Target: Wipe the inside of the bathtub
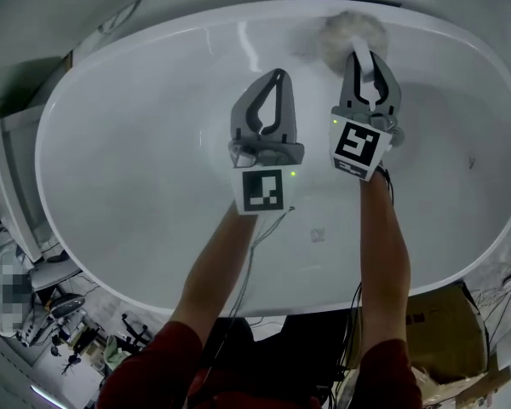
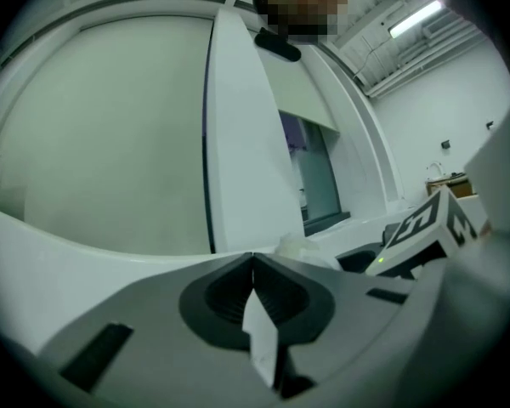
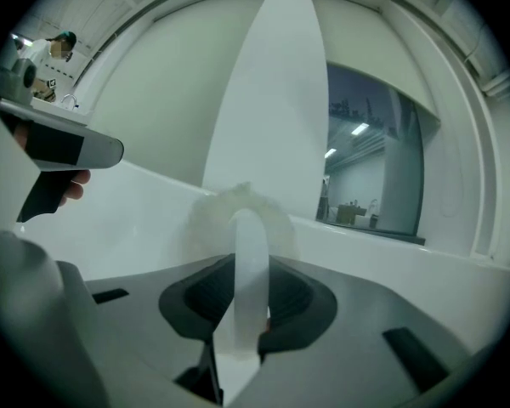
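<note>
1. Head view: looks straight down into a big white bathtub point(image 1: 128, 169). Shows the left tongs point(image 1: 278, 77) over the middle of the tub, pinched together with nothing in them. Shows the right tongs point(image 1: 368, 65) just beside them and nearer the far wall, squeezed onto a white handle point(image 1: 363, 68). Has a fluffy scrubber point(image 1: 351, 31) at the end of that handle (pale and fuzzy), up against the far inside wall, close to the rim.

2. Left gripper view: looks along the left tongs point(image 2: 253, 260), tips touching, no gap and nothing held. Catches a bit of the fluffy scrubber point(image 2: 302, 246) just past the tips, to the right. Shows the black-and-white cube of the right tongs point(image 2: 429, 223) further right. Has the white bathtub point(image 2: 76, 253) wall curving behind.

3. Right gripper view: looks along the right tongs point(image 3: 248, 266), closed tight on the white handle point(image 3: 250, 253), standing up between the dark pads. Shows the fluffy scrubber point(image 3: 211, 218) right behind the handle, against the bathtub point(image 3: 144, 202) wall. Catches the left tongs point(image 3: 59, 147) off at the left side, apart from the scrubber.
</note>
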The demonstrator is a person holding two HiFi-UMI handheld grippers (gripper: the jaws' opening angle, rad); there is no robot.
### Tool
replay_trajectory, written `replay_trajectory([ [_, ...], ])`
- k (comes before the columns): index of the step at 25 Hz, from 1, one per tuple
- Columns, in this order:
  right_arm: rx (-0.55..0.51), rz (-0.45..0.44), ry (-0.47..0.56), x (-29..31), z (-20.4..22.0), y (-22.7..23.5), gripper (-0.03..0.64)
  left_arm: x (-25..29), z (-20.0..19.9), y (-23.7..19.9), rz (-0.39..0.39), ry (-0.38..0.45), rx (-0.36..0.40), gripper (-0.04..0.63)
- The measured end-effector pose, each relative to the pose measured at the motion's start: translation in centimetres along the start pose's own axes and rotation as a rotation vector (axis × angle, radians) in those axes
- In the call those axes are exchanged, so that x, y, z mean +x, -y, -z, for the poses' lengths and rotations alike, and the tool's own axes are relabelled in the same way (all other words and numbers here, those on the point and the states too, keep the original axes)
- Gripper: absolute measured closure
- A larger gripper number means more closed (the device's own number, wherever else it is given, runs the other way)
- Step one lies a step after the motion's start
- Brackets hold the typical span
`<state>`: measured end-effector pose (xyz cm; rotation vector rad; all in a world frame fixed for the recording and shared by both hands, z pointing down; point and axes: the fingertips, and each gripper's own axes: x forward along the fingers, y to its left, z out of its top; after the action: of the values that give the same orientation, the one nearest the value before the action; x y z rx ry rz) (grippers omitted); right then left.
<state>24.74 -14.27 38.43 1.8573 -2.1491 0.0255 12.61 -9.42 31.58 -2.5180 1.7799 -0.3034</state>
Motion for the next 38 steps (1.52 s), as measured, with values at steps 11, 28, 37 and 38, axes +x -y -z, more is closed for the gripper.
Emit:
replay_trajectory([
  [11, 0.021, 0.128, -0.049, -0.6, 4.1, 10.9, 0.518, 3.9, 0.1, 8.4, 0.095, -0.001, 0.018, 0.578],
  [28, 0.053, 0.312, -0.124, -1.8, 7.3, 21.7, 0.518, 6.4, -0.5, 13.9, 0.155, 0.008, 0.013, 0.578],
  [37, 0.009, 0.261, -0.084, -2.2, 4.5, 17.0, 0.518, 4.5, -0.2, 9.9, 0.118, -0.005, 0.023, 0.578],
  [38, 0.008, 0.246, -0.074, -2.1, 3.9, 15.5, 0.518, 4.0, 0.1, 8.8, 0.107, -0.010, 0.031, 0.578],
])
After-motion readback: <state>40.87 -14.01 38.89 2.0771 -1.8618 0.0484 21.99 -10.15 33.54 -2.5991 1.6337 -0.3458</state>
